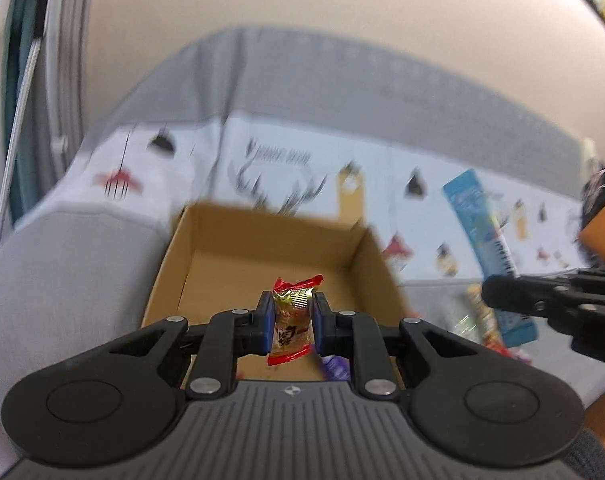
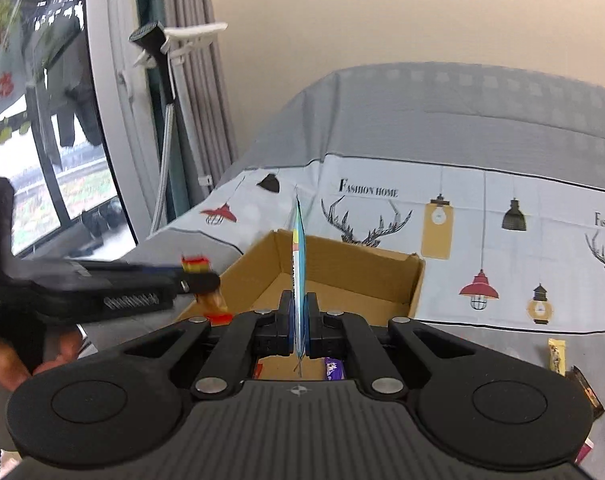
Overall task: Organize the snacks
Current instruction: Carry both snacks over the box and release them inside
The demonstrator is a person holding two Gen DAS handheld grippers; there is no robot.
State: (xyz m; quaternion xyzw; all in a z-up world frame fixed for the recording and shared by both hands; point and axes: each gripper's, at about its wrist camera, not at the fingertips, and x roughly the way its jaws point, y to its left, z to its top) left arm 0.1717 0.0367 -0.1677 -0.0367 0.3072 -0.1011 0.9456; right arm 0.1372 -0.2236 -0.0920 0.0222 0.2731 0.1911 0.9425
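My left gripper is shut on a small red-and-gold candy packet and hovers over an open cardboard box. My right gripper is shut on a thin blue snack packet, seen edge-on above the same cardboard box. In the left wrist view the right gripper comes in from the right with the blue snack packet standing up from it. The right wrist view shows the left gripper at left with the candy packet. A purple wrapper lies inside the box.
The box rests on a grey sofa draped with a printed cloth. Loose snack bars lie on the seat at right. A window, curtains and a leaning pole stand at left. A person's hand holds the left gripper.
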